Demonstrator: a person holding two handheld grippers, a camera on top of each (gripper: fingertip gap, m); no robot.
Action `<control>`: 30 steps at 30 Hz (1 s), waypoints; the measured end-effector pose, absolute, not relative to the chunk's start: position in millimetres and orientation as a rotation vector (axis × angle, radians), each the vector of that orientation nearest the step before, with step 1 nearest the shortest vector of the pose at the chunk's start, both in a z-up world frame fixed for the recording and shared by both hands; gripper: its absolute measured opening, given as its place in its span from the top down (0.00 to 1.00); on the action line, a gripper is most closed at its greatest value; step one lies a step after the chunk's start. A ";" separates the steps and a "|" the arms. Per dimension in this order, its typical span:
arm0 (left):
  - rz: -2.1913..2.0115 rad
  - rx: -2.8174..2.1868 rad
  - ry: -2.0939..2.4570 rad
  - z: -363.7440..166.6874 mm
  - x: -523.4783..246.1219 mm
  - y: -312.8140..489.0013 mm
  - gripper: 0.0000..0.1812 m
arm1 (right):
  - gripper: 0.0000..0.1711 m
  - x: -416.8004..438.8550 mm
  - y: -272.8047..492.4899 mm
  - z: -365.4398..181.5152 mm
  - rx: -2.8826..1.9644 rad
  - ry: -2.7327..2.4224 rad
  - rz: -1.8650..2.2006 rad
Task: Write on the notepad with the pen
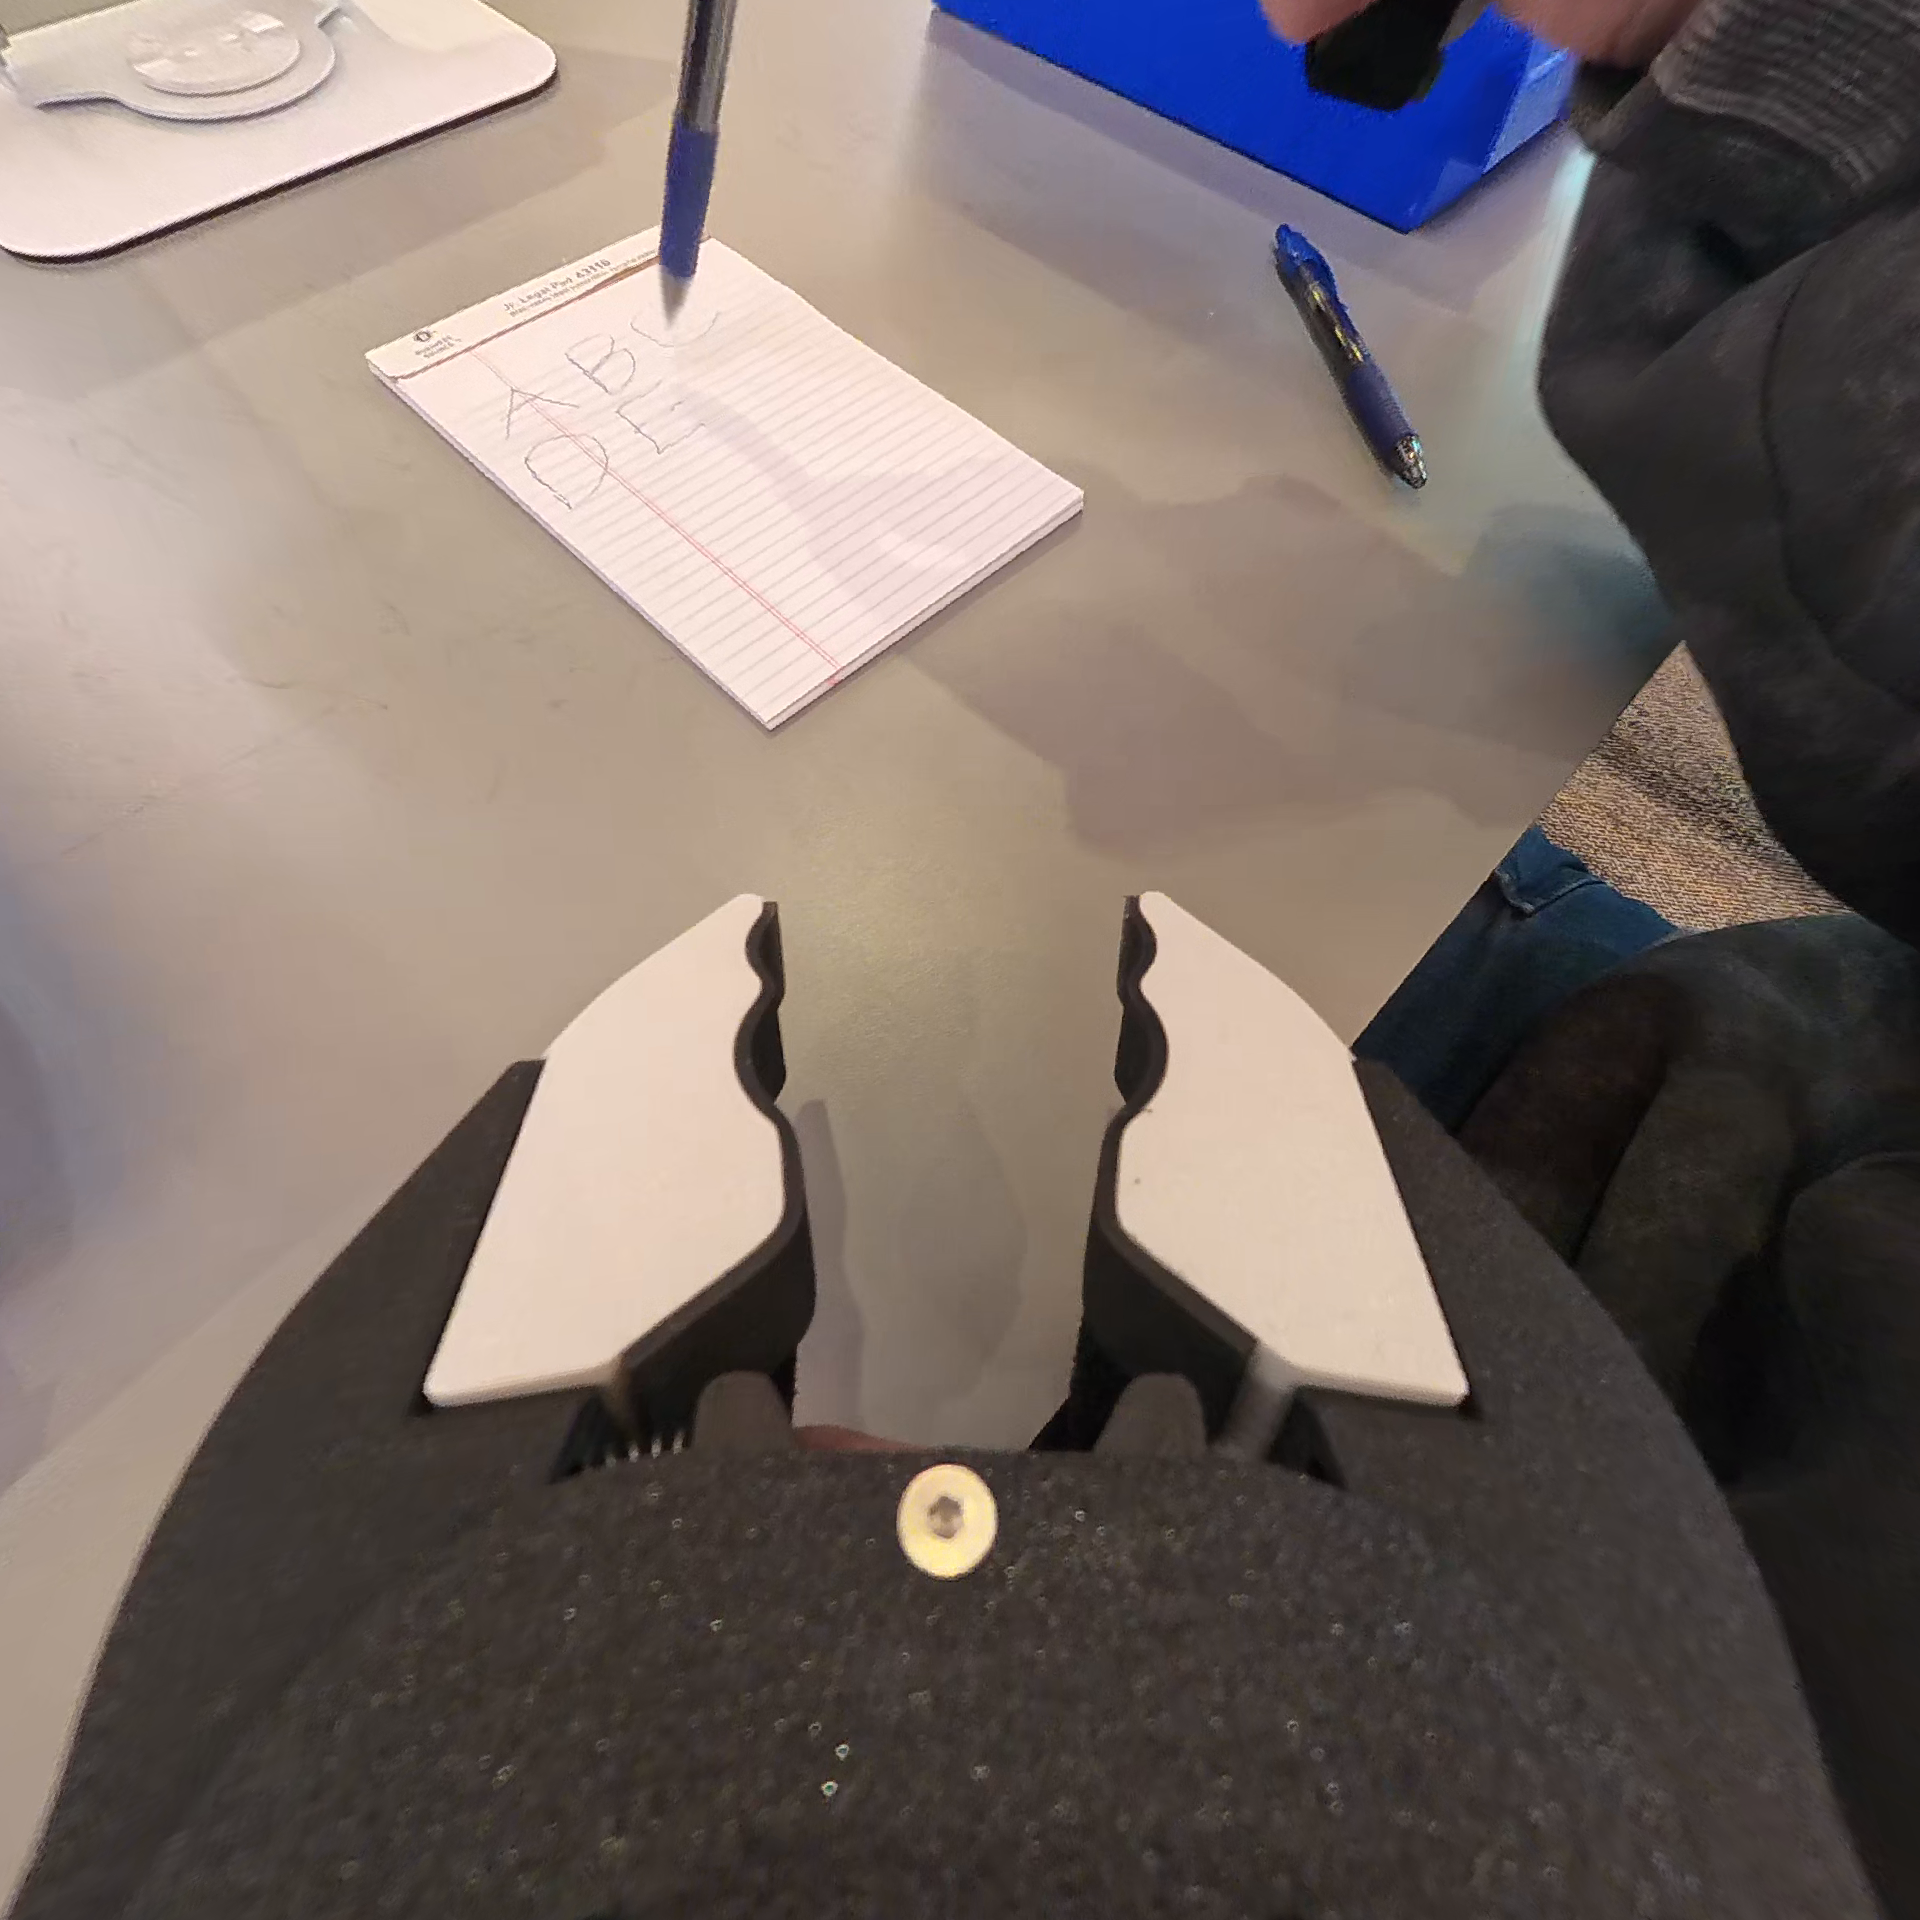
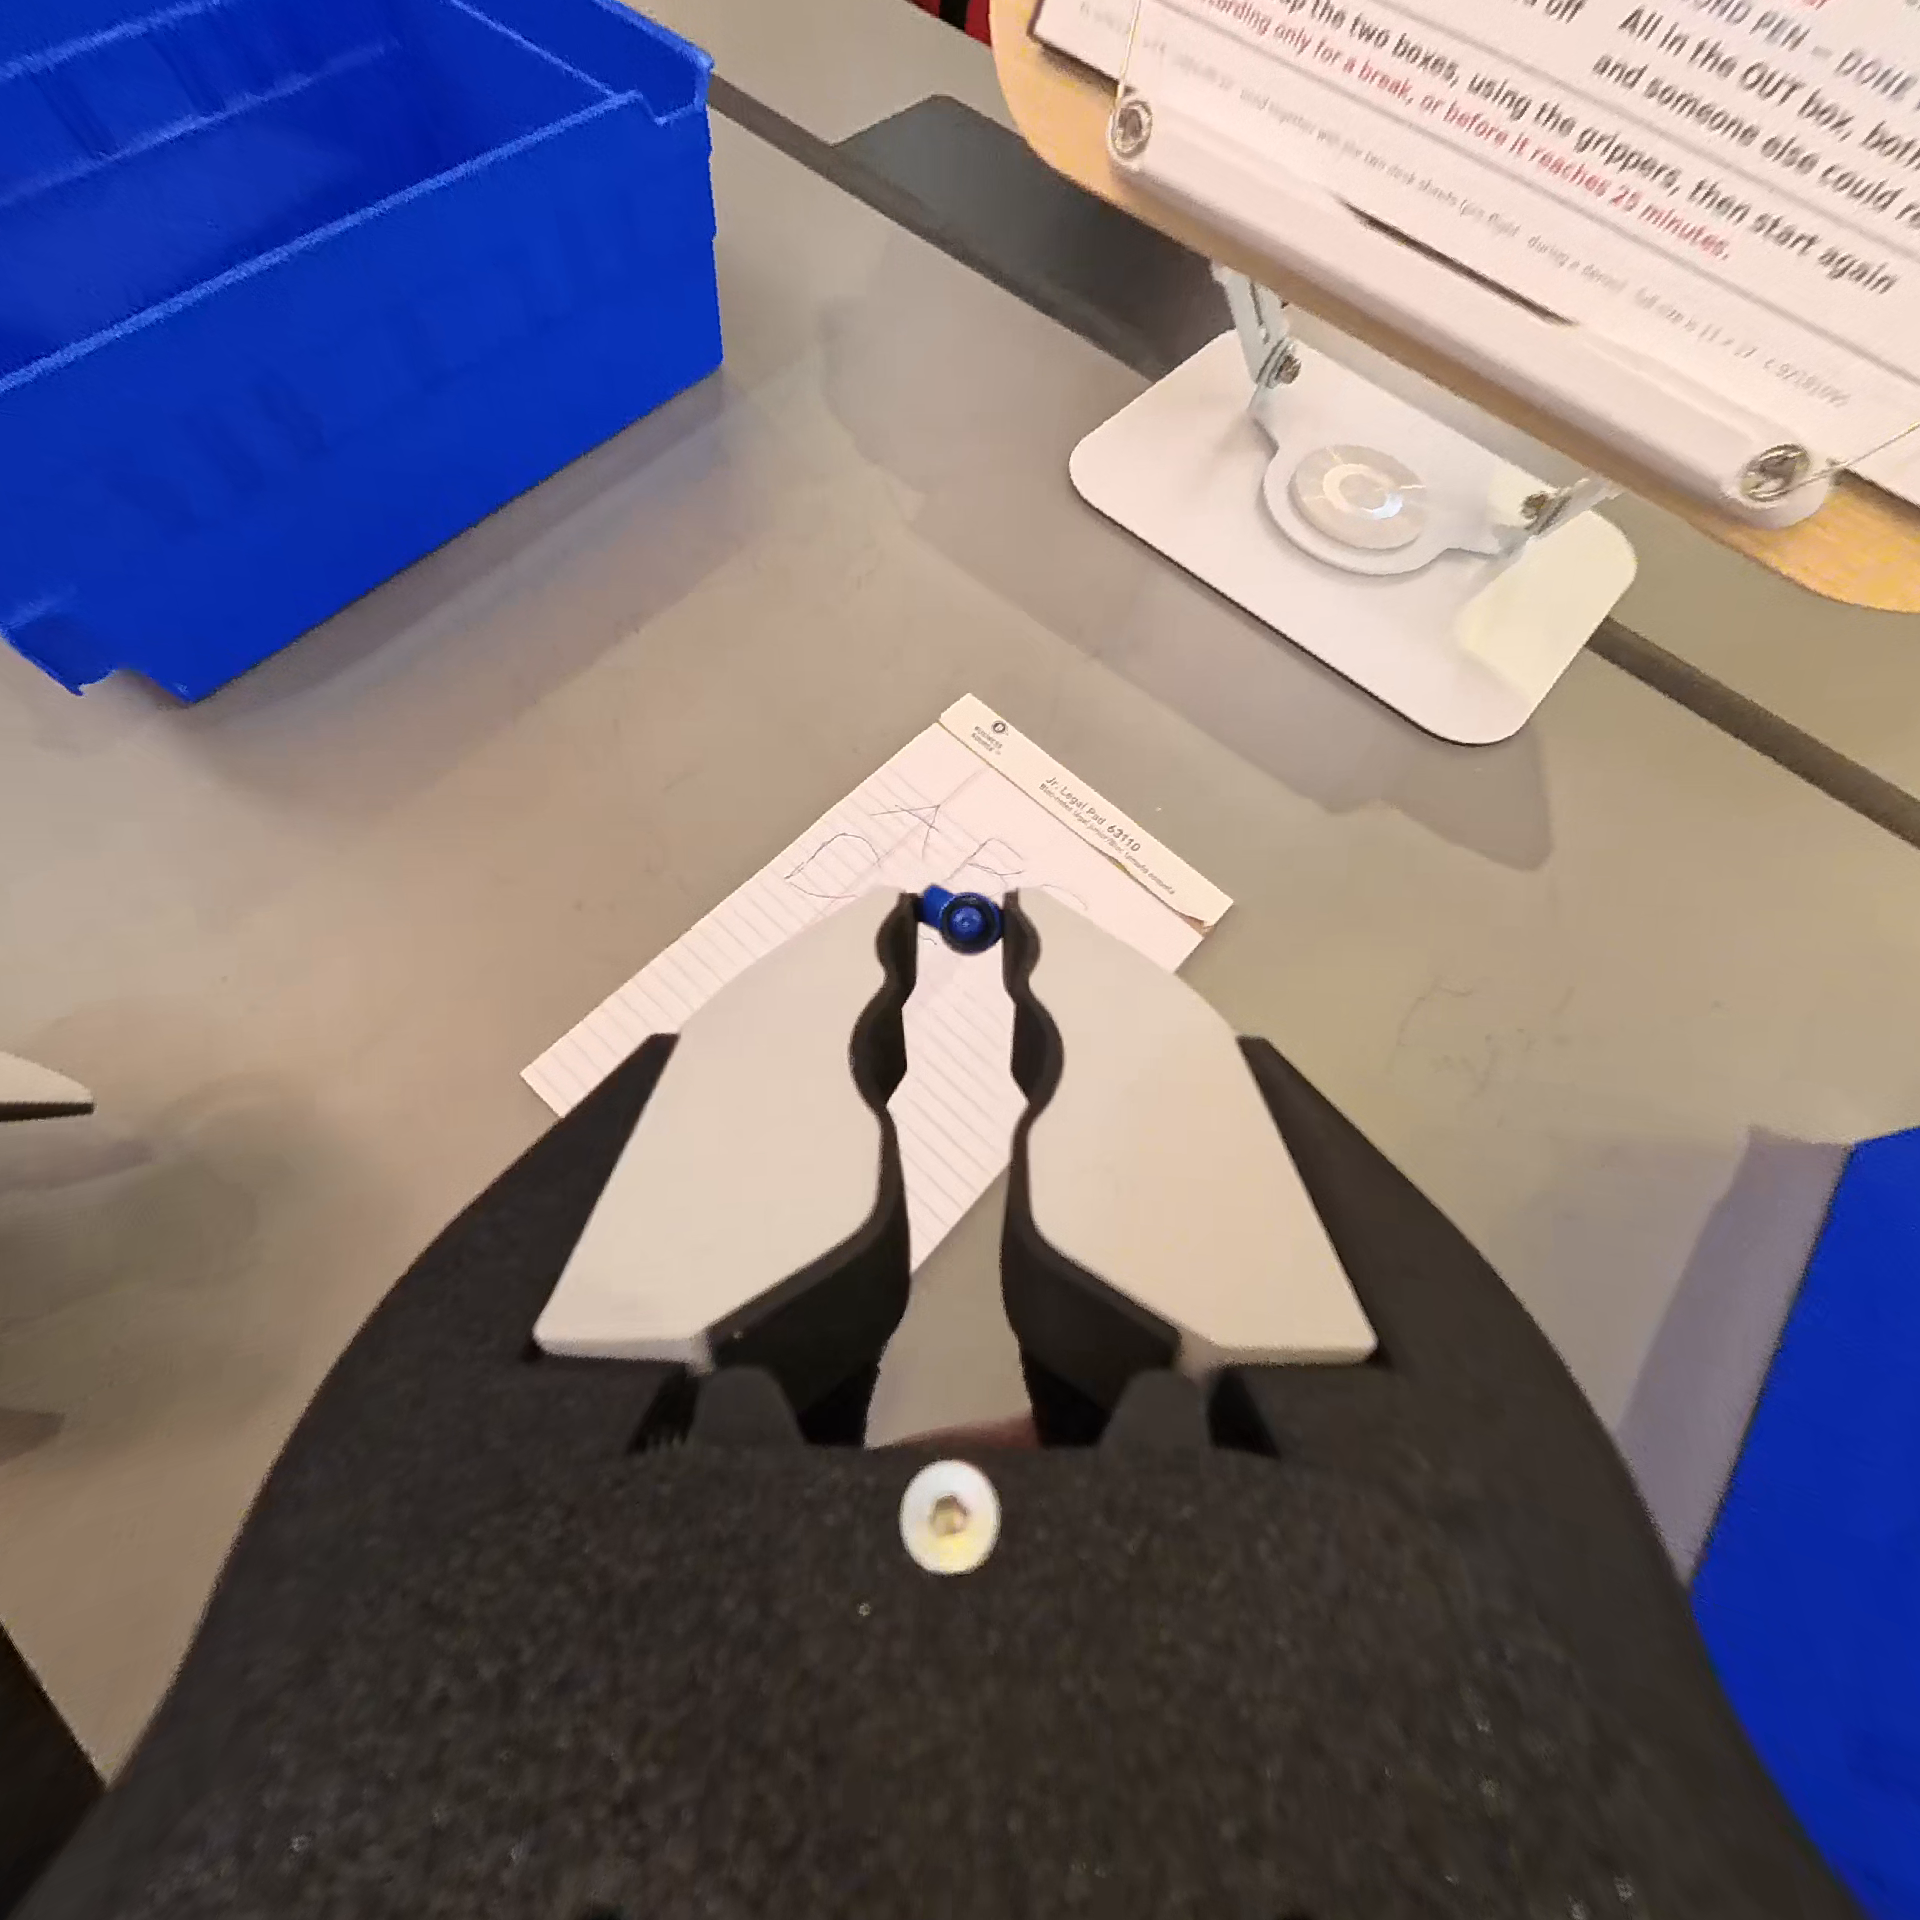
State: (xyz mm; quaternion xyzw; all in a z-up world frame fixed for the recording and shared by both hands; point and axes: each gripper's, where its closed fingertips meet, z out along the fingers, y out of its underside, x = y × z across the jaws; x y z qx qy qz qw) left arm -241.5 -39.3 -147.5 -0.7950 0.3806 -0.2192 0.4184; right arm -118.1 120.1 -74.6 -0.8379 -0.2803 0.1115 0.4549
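Note:
A white lined notepad (image 1: 727,468) lies on the grey table with several hand-drawn letters near its top. It also shows in the right wrist view (image 2: 935,831). My right gripper (image 2: 961,920) is shut on a blue pen (image 2: 964,921), seen end-on between the fingertips. In the left wrist view that pen (image 1: 691,156) stands nearly upright, its tip at or just above the pad's top edge. My left gripper (image 1: 951,914) is open and empty, low over the table short of the pad.
A second blue pen (image 1: 1351,358) lies on the table right of the pad. A blue bin (image 2: 312,312) stands behind. A white stand base (image 2: 1351,530) holds a clipboard with a printed sheet (image 2: 1507,156). A person's dark sleeve (image 1: 1745,416) is at right. The gap from one gripper's tips to the other's is roughly 20 centimetres.

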 end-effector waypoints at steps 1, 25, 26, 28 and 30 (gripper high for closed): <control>-0.552 -1.995 0.954 -147.5 -241.6 -39.4 0.66 | 0.91 -115.4 118.5 -73.6 -2.071 -0.691 0.265; -0.557 -1.990 0.954 -145.6 -241.9 -39.0 0.66 | 0.91 -115.7 114.3 -90.4 -2.143 -0.731 0.233; -0.557 -1.988 0.956 -145.1 -241.6 -39.5 0.66 | 0.91 -115.8 113.0 -90.4 -2.145 -0.734 0.231; -0.552 -1.985 0.960 -144.5 -241.1 -40.4 0.66 | 0.91 -115.9 110.4 -90.6 -2.149 -0.738 0.228; -0.548 -1.982 0.964 -144.3 -240.6 -41.2 0.66 | 0.91 -116.2 107.3 -91.1 -2.155 -0.742 0.229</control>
